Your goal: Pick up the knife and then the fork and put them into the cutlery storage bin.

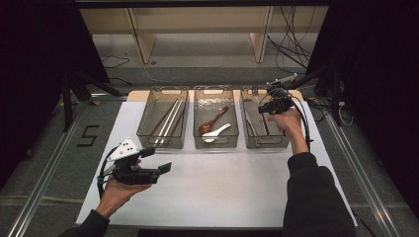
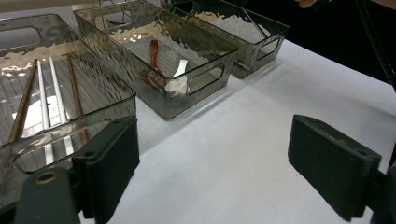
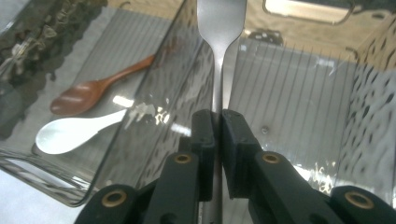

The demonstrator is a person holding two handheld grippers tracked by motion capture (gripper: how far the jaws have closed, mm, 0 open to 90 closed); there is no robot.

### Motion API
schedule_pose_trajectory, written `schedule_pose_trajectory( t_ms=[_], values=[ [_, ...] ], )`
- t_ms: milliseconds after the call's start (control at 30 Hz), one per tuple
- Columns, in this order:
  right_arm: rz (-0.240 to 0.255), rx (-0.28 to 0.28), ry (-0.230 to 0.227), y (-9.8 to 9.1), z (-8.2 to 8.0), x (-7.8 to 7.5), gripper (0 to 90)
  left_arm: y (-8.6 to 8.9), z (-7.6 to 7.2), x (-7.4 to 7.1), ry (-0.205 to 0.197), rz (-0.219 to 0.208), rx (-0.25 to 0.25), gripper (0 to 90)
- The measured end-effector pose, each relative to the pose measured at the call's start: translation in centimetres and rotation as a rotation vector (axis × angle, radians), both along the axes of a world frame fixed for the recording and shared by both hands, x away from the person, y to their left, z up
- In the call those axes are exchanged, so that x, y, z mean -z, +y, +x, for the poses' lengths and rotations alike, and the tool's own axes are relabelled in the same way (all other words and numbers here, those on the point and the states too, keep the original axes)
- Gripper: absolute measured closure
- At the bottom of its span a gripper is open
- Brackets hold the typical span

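Right gripper [image 3: 215,140] sits over the right bin [image 1: 283,139] at 1 o'clock, jaws clamped on a metal utensil handle [image 3: 218,70], likely sorting it there. Chopsticks [image 1: 168,121] fill the left bin [image 1: 143,131]; spoons [image 1: 213,126] the middle. Left gripper [image 1: 155,160] idles at 8 o'clock, jaws apart, empty.
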State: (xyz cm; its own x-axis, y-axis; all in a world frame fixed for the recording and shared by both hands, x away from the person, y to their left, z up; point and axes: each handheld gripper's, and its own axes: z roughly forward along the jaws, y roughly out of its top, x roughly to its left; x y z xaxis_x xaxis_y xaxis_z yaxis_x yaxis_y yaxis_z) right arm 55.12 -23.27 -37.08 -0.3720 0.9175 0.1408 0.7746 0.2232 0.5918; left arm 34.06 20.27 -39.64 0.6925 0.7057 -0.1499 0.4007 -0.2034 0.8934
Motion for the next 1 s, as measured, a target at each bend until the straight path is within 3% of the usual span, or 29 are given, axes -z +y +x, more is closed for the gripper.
schedule_pose_trajectory(
  t_ms=[567,700,900,1000],
  values=[
    [0.007,0.059,0.049,-0.6,0.0,1.9,82.8,0.0,0.0,0.0,0.000,0.001,0.003,16.1],
    [0.014,0.064,0.055,-0.8,0.1,1.8,70.5,0.0,0.0,0.0,0.002,0.001,0.002,16.1],
    [0.015,0.023,0.041,-0.6,-0.4,1.4,63.1,-0.1,0.0,0.0,0.001,0.003,0.003,16.1],
    [0.034,0.003,0.011,-0.6,-0.9,1.1,57.3,0.0,0.0,0.0,0.003,0.001,0.002,16.1]
  ],
)
